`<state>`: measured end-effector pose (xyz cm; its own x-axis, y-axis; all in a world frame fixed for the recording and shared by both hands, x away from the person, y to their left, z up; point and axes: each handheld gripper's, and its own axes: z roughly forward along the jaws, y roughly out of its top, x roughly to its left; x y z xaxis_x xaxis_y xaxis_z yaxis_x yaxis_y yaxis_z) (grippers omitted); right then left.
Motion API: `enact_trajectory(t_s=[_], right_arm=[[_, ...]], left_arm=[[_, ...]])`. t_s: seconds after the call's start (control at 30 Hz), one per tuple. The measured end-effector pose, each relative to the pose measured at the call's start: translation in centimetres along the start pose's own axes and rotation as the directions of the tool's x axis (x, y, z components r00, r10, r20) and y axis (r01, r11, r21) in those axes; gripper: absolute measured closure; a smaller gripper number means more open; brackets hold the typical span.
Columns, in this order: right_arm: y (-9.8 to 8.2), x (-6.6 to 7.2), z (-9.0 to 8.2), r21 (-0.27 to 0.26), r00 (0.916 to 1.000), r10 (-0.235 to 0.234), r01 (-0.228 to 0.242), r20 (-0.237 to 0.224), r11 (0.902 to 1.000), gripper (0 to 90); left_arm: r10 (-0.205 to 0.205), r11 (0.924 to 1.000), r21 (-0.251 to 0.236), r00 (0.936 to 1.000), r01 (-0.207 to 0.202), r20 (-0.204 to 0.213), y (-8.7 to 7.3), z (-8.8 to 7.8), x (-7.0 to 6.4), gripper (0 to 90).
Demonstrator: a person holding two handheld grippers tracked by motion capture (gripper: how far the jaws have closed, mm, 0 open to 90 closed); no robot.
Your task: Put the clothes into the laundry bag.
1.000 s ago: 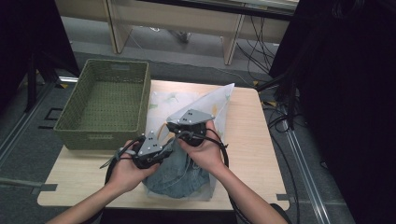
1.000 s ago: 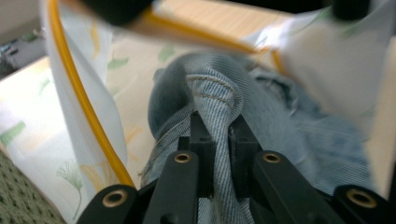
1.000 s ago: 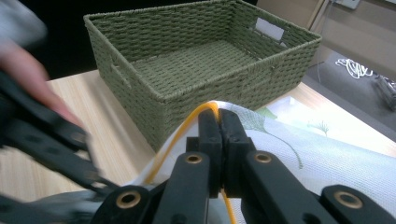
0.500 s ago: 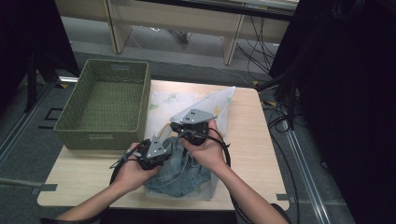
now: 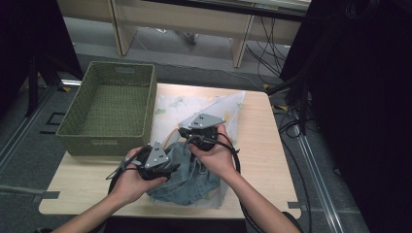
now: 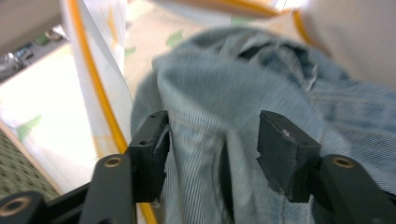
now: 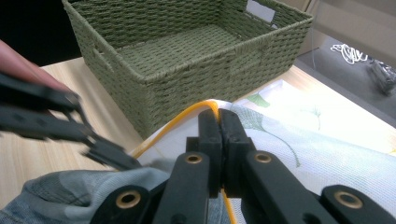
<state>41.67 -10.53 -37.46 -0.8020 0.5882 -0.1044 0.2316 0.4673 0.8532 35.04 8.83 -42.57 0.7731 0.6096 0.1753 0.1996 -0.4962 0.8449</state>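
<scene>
Woven green wicker marks the left of the high view, where an empty rectangular basket [image 5: 108, 108] sits on the upper left part of a pale wooden table [image 5: 272, 160]. Just right of it, a white mesh laundry bag [image 5: 228, 109] printed with green leaves and edged in orange lies across the table's middle, its far corner pointing toward the upper right. Low in the frame's centre, a bundle of faded blue denim [image 5: 187, 182] sits partly inside the bag's mouth, near the table's front edge. At lower left of centre, the person's left hand holds the left gripper [image 5: 155, 165] against the denim; in the left gripper view, its jaws have just been opening and stand apart, a fold of denim [image 6: 215, 121] rising between the pads [image 6: 280, 144], which no longer press on it, with the bag's orange hem [image 6: 100, 98] running down the left of that frame. Right of centre in the high view, the right hand holds the right gripper [image 5: 194, 133] over the bag's opening. In the right gripper view, its jaws are clamped together on the bag's orange-trimmed edge [image 7: 196, 109] at mid-frame, with the basket [image 7: 187, 51] filling the upper half behind and the denim [image 7: 70, 196] at lower left.
</scene>
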Motion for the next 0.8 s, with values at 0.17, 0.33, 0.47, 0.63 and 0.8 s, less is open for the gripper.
enact_trajectory(t_s=[0.17,0.33,0.47,0.63,0.8], right_arm=[[0.0,-0.2,0.0,-0.004,1.0000,-0.001,0.001,0.004,1.0000,90.0],[0.1,-0.1,-0.1,-0.003,1.0000,-0.004,0.004,0.007,1.0000,90.0],[0.1,0.0,0.0,-0.002,1.0000,-0.004,0.004,0.003,1.0000,90.0],[0.1,0.0,0.0,-0.001,1.0000,-0.007,0.007,0.003,1.0000,90.0],[0.1,0.0,0.0,-0.001,1.0000,-0.006,0.006,0.000,1.0000,90.0]], left_arm=[[0.018,0.9989,-0.044,0.9998,-0.019,-0.006,0.5,-2.3,-0.2,39.3],[0.068,0.9977,-0.008,0.9962,-0.068,0.054,-0.2,-3.7,-1.4,37.6],[0.097,0.9937,0.044,0.9869,-0.103,0.129,-1.8,-3.0,-2.9,33.5],[0.159,0.9765,0.108,0.9628,-0.186,0.218,-2.9,-0.9,-4.6,29.4],[0.173,0.9672,0.139,0.9519,-0.212,0.253,-3.3,1.1,-5.0,26.8]])
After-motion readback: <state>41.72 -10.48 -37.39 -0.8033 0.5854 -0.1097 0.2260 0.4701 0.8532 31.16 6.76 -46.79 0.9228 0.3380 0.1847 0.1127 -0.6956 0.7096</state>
